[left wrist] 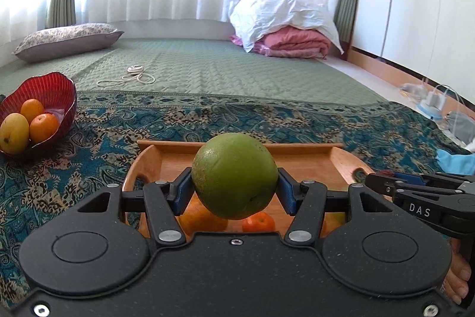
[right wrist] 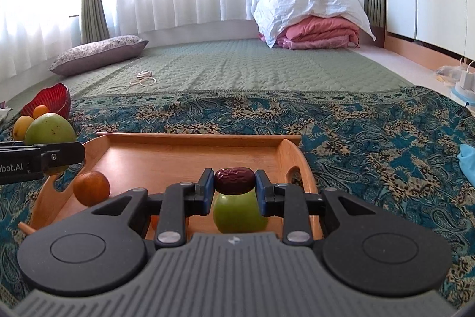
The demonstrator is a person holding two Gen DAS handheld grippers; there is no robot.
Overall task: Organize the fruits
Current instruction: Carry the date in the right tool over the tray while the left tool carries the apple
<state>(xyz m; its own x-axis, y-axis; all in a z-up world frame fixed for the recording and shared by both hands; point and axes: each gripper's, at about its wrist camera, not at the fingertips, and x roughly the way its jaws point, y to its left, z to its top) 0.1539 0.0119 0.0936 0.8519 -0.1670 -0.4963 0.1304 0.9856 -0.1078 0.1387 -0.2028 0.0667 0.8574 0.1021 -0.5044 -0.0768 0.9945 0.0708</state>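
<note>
A large green fruit [left wrist: 234, 176] is clamped between the blue pads of the left gripper [left wrist: 234, 192] and is carried clear above the wooden tray [left wrist: 299, 149], where oranges [left wrist: 258, 222] are glimpsed beneath it. The right gripper [right wrist: 234, 189] is closed on a small dark-red date [right wrist: 234, 180], whose long axis is laid across the jaws from pad to pad, and it is held over a green apple [right wrist: 239, 213] resting in the tray. The relation on which the coming move is judged to turn is the bearing of the red bowl [left wrist: 63, 85] from the two tools: the bowl is seen well off to the left of the tray on the patterned blue cloth [left wrist: 184, 121], already holding a yellow mango [left wrist: 14, 132] and two oranges. From the right wrist view the left gripper and its green fruit are shown between the tray and the bowl — so the left hand is plainly the nearer of the two, while the right hand would have to be taken across the whole tray. A leftward carry is therefore expected of the left hand first, if the bowl is indeed the destination; that cannot be settled from the task wording alone. Room in the bowl is limited — its free space appears to lie toward the far rim.
</note>
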